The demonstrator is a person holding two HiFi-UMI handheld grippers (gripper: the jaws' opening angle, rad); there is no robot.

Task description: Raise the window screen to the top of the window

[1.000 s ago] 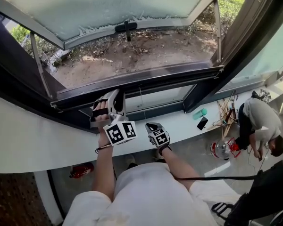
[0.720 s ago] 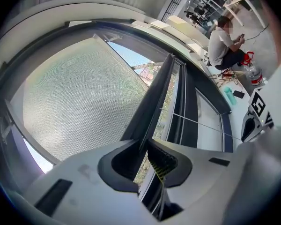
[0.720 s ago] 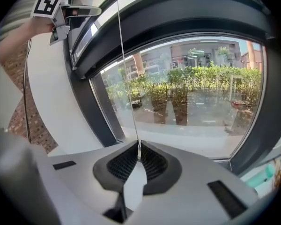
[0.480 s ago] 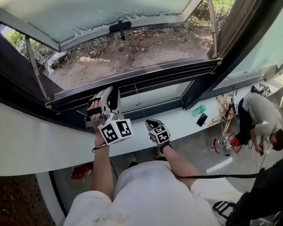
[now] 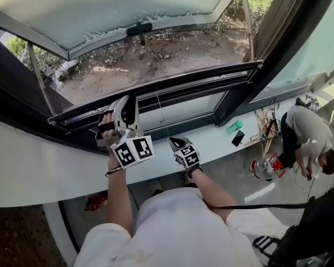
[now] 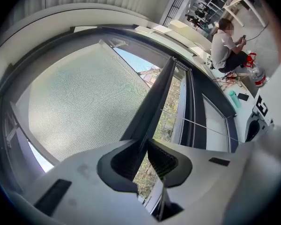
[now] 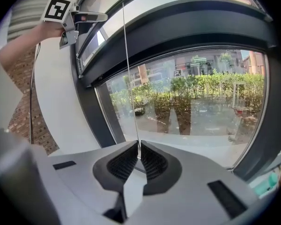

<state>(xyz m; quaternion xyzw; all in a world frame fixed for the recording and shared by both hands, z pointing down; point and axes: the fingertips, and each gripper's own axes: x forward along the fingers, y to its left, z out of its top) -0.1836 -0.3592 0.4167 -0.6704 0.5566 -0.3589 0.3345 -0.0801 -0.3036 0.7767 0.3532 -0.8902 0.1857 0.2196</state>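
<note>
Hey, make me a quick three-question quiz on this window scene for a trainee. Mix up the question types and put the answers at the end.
1. True or false: the left tongs are shut on the dark bar.
2. What do the right tongs pinch? A) the cord B) a phone C) a bottle
3. Fill in: the crouching person is near the head view's ____ edge.

Key: 1 true; 2 A; 3 right.
</note>
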